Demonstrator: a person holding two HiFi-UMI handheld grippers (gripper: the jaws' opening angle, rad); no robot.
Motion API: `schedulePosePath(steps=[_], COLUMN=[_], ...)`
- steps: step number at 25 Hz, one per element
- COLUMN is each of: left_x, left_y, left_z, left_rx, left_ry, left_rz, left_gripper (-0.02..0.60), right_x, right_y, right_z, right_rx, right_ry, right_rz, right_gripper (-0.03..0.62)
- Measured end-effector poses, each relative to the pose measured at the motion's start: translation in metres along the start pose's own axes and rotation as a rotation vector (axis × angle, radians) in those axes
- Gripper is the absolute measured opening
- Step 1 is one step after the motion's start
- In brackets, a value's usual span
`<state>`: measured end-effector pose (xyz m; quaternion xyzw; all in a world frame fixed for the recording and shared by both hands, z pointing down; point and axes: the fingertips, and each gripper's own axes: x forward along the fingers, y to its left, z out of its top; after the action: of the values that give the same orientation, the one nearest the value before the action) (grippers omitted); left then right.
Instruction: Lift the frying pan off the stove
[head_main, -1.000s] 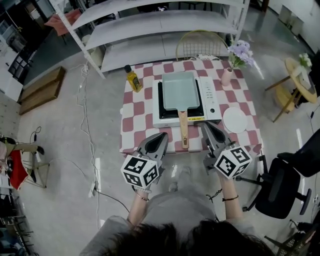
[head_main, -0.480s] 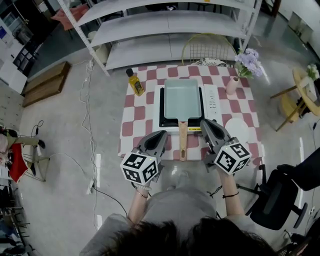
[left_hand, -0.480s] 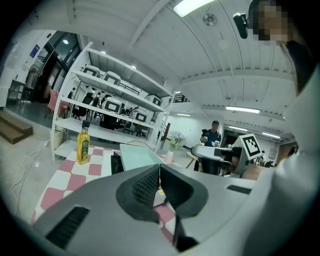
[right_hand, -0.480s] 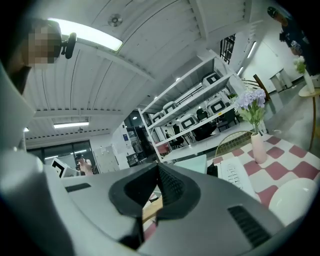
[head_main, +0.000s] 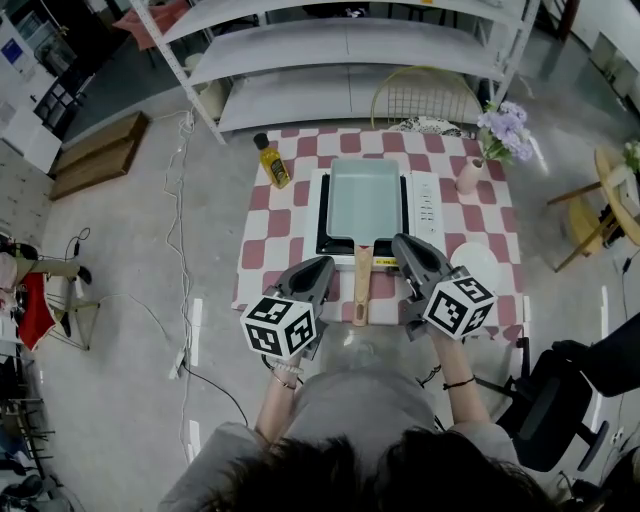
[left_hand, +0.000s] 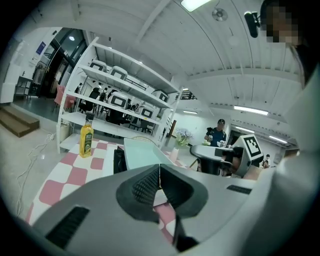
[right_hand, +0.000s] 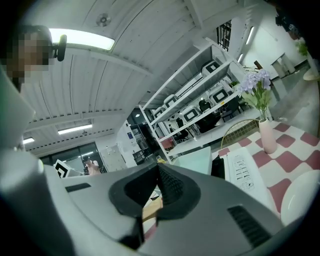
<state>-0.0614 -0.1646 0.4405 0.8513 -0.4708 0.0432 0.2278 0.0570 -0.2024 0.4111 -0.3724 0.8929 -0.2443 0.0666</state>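
Frying pan (head_main: 364, 197), pale and rectangular, sits on the stove (head_main: 425, 210) at the centre of the head view. Its wooden handle (head_main: 361, 285) points down the frame over the checked tabletop (head_main: 262, 240). The left gripper (head_main: 320, 268) and right gripper (head_main: 402, 247) hang either side of that handle, apart from it, each with its jaws pressed together on nothing. An oil bottle (head_main: 271, 162) stands upper left of the stove, a vase of flowers (head_main: 468, 175) upper right, a white plate (head_main: 480, 262) lower right.
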Motion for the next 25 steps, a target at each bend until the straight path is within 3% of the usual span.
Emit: schedulePosePath(steps=[9,25], left_x=[0.004,0.017], left_y=[0.007,0.008], left_z=[-0.017,-0.04], left_rx=[-0.068,-0.22], left_ry=[0.058,0.214], left_rz=[0.036,-0.047], left_gripper=[0.028,0.029], right_x=[0.009,0.017], right_y=[-0.004,-0.012], right_z=[-0.011,-0.042], right_rx=[0.021,0.167], right_ry=[0.055,0.144], right_rz=[0.023,-0.004], right_gripper=[0.021,0.023])
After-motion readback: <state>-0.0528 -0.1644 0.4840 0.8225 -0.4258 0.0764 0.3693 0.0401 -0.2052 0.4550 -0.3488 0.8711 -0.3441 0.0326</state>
